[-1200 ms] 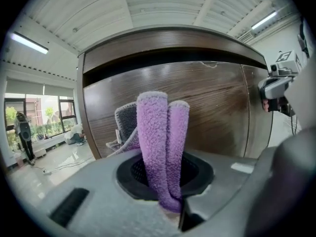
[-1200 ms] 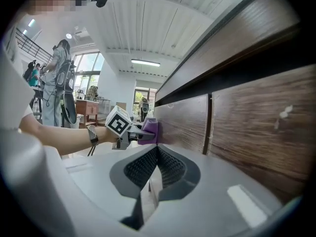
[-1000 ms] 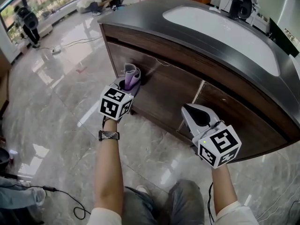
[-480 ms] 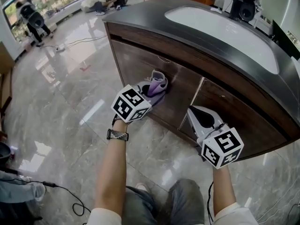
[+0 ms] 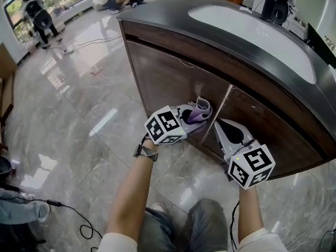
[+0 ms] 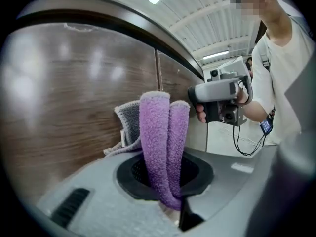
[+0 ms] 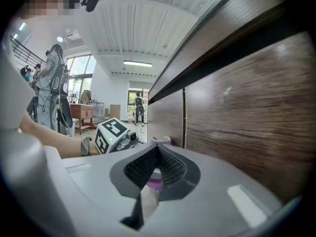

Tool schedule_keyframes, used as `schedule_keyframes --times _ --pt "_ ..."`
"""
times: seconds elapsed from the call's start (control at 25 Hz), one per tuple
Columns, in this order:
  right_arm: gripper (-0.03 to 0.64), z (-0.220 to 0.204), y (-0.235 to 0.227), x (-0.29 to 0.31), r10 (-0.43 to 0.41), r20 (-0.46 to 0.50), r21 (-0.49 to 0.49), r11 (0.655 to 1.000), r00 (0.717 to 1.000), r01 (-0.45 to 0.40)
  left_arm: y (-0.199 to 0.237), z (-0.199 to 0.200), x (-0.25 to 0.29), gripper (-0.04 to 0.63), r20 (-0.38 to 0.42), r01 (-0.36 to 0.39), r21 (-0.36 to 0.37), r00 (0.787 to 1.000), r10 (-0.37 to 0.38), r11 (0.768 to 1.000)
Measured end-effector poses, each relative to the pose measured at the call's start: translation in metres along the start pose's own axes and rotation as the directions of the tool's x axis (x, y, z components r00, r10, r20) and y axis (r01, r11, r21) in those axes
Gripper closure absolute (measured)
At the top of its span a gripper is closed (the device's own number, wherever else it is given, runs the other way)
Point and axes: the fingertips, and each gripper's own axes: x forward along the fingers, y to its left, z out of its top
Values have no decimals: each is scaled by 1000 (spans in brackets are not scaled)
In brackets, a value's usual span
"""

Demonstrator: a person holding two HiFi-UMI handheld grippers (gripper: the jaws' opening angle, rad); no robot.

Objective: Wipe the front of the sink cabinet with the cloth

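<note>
Left claw [image 5: 189, 115] slid rightward along cabinet front [image 5: 168, 80], clamping one purple cloth [image 5: 201, 109] (folded), right claw [image 5: 222, 125] closed.

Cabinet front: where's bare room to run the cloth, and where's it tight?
Free: left door, from the cabinet's corner to the cloth; right door beyond the right tool. Crowded: the door seam, cloth and right tool close together.

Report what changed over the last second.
The left gripper, clamped on the cloth, slid rightward along the cabinet front to the door seam, close to the right gripper. Unchanged: its hold on the cloth; the right gripper, shut, stayed put.
</note>
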Motion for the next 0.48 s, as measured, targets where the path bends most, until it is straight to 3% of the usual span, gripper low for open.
schedule_keyframes --times 0.28,0.48 --pt "611 -6 -2 0 -10 -20 -8 1000 1000 10 -12 -41 19 543 -87 68 -21 994 -70 997" --pt "611 -14 -3 4 -9 -30 -11 1000 1000 9 28 -68 -13 543 -98 -36 -67 995 29 997"
